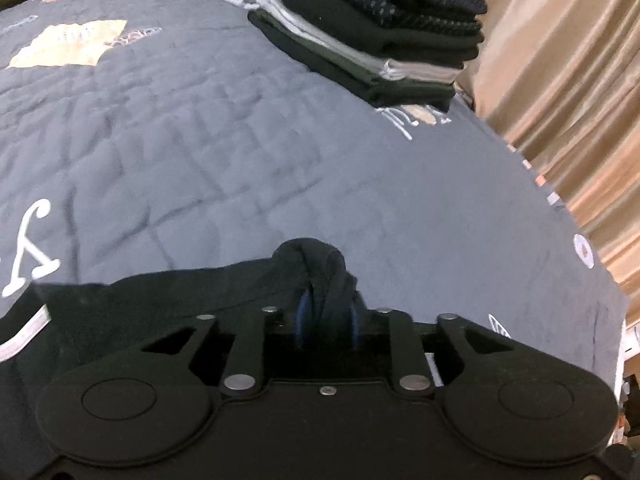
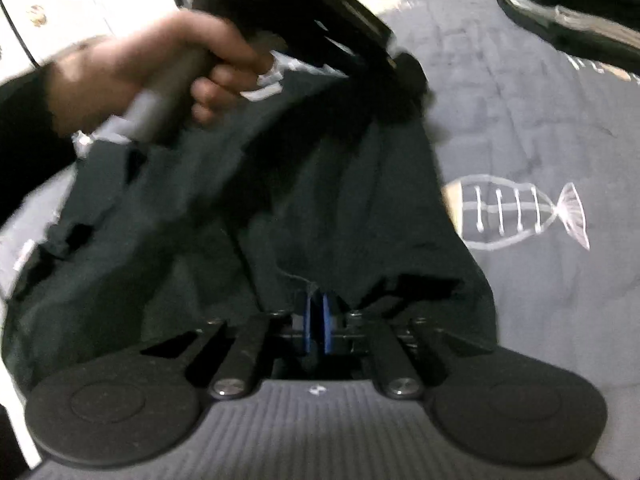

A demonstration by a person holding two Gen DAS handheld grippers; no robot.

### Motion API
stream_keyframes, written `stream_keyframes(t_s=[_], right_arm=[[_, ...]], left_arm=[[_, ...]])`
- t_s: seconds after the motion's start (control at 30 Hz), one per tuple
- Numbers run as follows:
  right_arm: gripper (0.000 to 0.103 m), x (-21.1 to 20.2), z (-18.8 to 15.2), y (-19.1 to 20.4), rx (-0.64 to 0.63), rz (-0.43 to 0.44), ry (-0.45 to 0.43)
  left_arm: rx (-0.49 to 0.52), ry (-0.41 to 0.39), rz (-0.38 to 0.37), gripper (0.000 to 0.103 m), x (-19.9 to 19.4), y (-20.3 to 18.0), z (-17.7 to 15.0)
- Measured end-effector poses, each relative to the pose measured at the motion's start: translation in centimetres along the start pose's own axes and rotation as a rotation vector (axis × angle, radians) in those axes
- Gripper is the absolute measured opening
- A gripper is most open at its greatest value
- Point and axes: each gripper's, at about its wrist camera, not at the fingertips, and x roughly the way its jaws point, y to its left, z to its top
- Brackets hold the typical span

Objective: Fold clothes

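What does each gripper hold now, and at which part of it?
Both hold the same dark garment. The left gripper pinches a bunched fold at its edge; the right gripper pinches another edge. Which parts of the garment these are cannot be told.

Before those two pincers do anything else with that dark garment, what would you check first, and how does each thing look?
1. Left gripper shut on the dark garment: ok, cloth bunched between its blue pads.
2. Right gripper shut on the garment: ok.
3. Garment hanging smooth between them: not ok, creased and sagging.
4. Bare quilt ahead for laying it down: ok.
5. Folded stack out of the way: ok, at the far edge.
6. Garment's far hem untangled: cannot tell, blurred.
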Motion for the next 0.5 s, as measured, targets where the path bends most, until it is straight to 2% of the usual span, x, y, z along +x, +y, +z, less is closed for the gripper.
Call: stream_keyframes(t_s=[0.1, 0.17, 0.4, 0.5], right_arm=[[0.007, -0.5, 0.1, 0.2, 0.003, 0.008, -0.022], [0.007, -1.0, 0.4, 0.2, 0.013, 0.021, -0.048], [0.006, -2.6, 0.8, 0.5, 0.014, 0.056, -0.104], [0.006, -3.2, 0.9, 0.7, 0.010, 0.072, -0.125]], left_arm=[[0.029, -0.037, 0.002, 0.038, -3.0, 0.7, -1.6], [0.063, -0.053, 0.031, 0.044, -4.6, 0.8, -3.0], [0.184, -0.117, 0.144, 0.045, -10.0, 0.4, -8.3], [0.207, -0.105, 0.154, 0.045, -9.7, 0.1, -9.4]])
